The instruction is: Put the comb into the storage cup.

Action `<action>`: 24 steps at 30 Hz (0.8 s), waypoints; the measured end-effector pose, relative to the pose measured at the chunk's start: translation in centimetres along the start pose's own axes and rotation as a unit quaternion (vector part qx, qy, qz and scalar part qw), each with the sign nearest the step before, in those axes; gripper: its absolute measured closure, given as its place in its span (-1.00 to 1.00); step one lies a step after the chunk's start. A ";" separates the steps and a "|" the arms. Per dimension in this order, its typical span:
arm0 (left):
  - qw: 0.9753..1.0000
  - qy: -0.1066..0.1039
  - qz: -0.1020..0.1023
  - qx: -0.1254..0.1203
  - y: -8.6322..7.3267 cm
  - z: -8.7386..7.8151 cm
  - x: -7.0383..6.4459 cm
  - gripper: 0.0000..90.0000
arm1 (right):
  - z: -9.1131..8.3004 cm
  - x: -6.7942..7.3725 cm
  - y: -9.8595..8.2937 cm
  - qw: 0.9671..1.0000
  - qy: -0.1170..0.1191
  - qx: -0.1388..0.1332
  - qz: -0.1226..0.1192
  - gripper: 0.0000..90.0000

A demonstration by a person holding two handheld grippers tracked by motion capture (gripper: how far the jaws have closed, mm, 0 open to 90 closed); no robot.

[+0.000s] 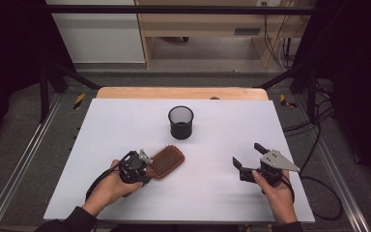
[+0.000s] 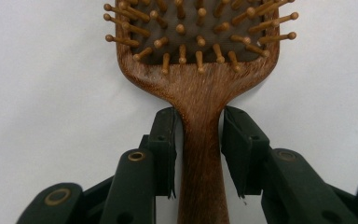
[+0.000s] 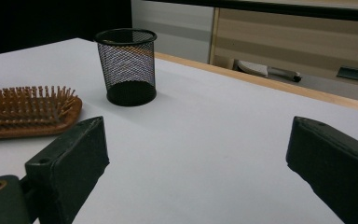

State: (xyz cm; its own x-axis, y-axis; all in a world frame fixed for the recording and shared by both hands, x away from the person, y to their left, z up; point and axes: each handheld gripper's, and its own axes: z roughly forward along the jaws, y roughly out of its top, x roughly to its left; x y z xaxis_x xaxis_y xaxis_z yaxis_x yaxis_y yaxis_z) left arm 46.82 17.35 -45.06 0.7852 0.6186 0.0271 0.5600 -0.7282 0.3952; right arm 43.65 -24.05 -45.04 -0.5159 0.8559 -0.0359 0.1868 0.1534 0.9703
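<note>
A wooden paddle hairbrush (image 1: 166, 161) lies bristles-up on the white table (image 1: 125, 121), at the front left. Its handle points toward the person. My left gripper (image 1: 146, 172) is shut on that handle; in the left gripper view the two black pads (image 2: 165, 140) press the handle (image 2: 201, 154) just below the brush head (image 2: 196, 42). My right gripper (image 1: 247, 154) rests at the front right, open wide, with nothing between its fingers (image 3: 77, 149). It faces the hairbrush (image 3: 28, 112) and a black mesh cup (image 3: 127, 65).
The black mesh cup (image 1: 180, 122) stands upright near the table's middle, behind the brush. A wooden strip (image 1: 183, 93) runs along the table's far edge. Metal rails and cables lie on the floor at both sides.
</note>
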 end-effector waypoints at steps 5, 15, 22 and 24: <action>1.000 0.008 0.010 0.007 0.2 0.1 -0.4 0.55 | 0.1 0.0 0.0 1.000 0.000 0.000 -0.001 -0.88; 0.999 0.024 0.023 0.028 0.8 0.2 -1.0 0.62 | 0.1 0.2 0.0 1.000 0.003 0.003 -0.005 -0.88; 0.999 0.032 0.017 -0.029 -0.6 -0.1 -1.2 0.62 | -0.1 0.1 0.0 1.000 0.000 0.000 0.000 -0.88; 0.998 0.034 0.016 -0.047 -0.7 -0.2 -1.2 0.62 | 0.0 0.1 0.0 1.000 0.001 0.000 0.000 -0.88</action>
State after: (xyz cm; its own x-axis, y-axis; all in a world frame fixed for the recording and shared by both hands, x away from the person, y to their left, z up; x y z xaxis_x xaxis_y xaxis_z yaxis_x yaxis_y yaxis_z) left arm 45.45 17.21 -45.18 0.7808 0.6165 0.1013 0.5056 -0.7188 0.4771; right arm 43.63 -23.99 -45.02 -0.5170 0.8553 -0.0353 0.1866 0.1528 0.9705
